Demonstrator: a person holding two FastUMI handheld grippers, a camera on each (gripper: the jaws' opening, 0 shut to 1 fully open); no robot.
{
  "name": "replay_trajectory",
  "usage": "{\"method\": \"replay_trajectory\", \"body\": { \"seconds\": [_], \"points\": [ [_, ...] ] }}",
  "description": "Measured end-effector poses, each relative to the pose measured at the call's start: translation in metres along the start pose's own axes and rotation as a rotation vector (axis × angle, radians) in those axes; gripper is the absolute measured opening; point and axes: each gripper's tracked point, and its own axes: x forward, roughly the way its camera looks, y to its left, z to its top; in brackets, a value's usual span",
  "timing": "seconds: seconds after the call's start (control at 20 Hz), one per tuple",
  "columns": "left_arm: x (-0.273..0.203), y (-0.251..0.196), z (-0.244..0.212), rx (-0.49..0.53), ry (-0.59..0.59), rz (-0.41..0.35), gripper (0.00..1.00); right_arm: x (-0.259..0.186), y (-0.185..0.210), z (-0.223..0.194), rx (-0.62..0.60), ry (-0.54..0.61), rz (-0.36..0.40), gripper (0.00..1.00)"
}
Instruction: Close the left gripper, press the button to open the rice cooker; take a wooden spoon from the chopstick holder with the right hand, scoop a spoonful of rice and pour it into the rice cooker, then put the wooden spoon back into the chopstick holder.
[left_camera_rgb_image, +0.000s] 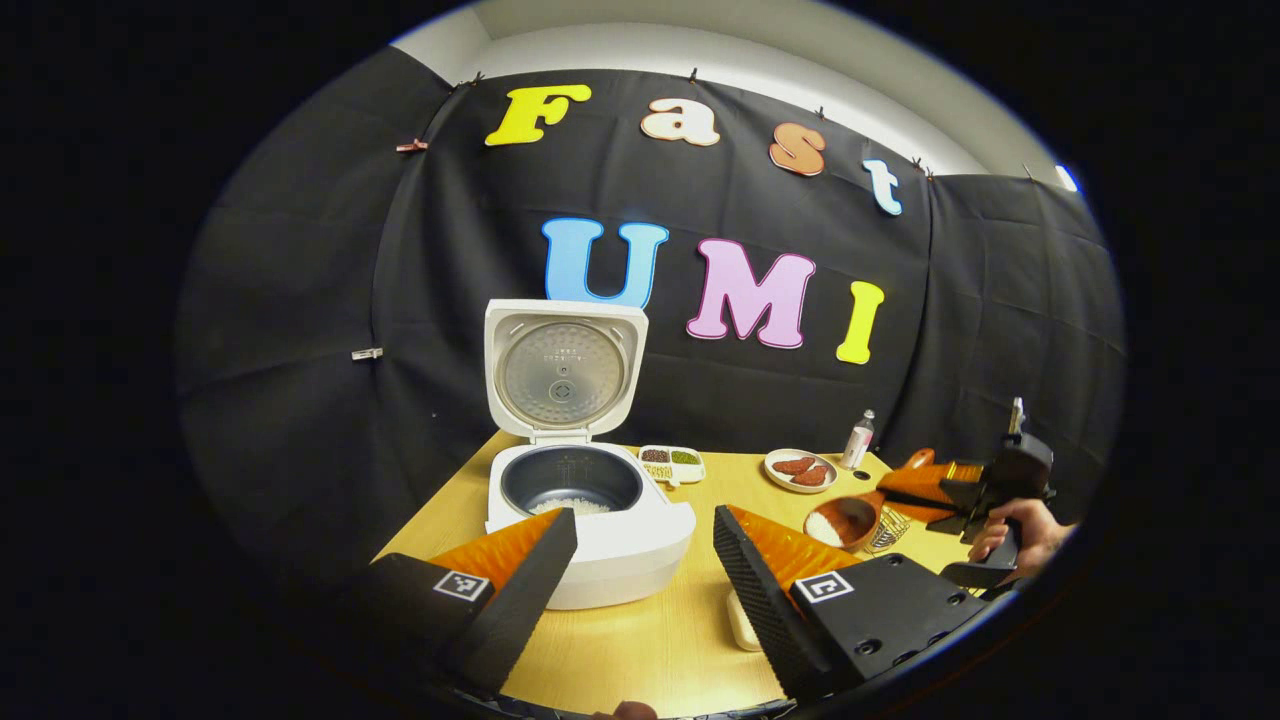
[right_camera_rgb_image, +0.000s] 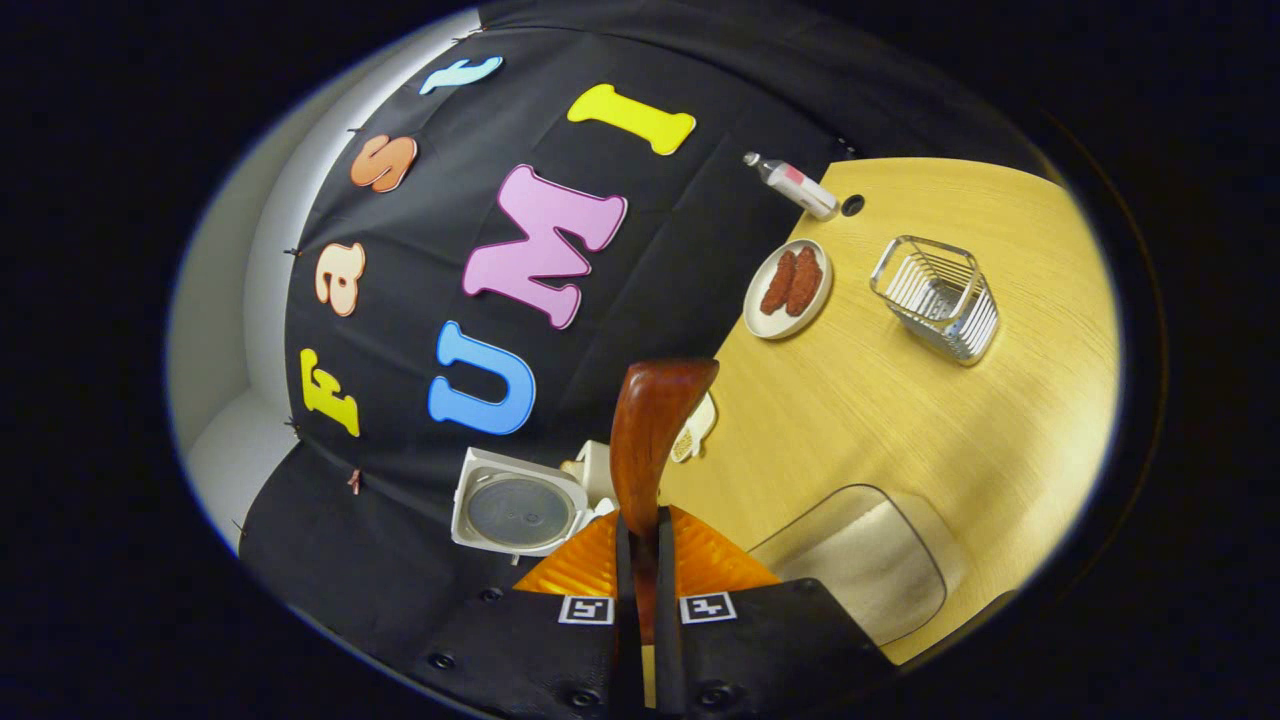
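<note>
Here the right gripper (right_camera_rgb_image: 637, 540), bottom centre of its own view, is clamped on the wooden spoon (left_camera_rgb_image: 845, 520), whose bowl holds rice at right of the left gripper view. The left gripper (left_camera_rgb_image: 640, 560) hangs with its jaws wide apart before the rice cooker (left_camera_rgb_image: 620, 545), lid up, centre frame. Risk: tilting the spoon early would likely spill grains onto the table (left_camera_rgb_image: 640, 640) short of the pot.

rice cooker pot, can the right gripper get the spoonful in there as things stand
Probably yes. The rice cooker has its lid swung up and back, leaving the pot mouth uncovered. The right gripper holds the loaded wooden spoon off to the side, with bare table between them.
</note>
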Motion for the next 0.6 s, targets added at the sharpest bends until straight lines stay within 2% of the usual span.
{"method": "replay_trajectory", "body": {
  "seconds": [0.3,0.6],
  "points": [
    [-0.007,0.001,-0.011,-0.024,0.024,-0.004,0.95,0.031,0.087,-0.011,-0.024,0.008,0.12,0.09],
    [-0.02,0.008,-0.025,-0.032,0.044,-0.001,0.95,0.073,0.157,-0.051,-0.058,0.045,0.204,0.09]
  ]
}}
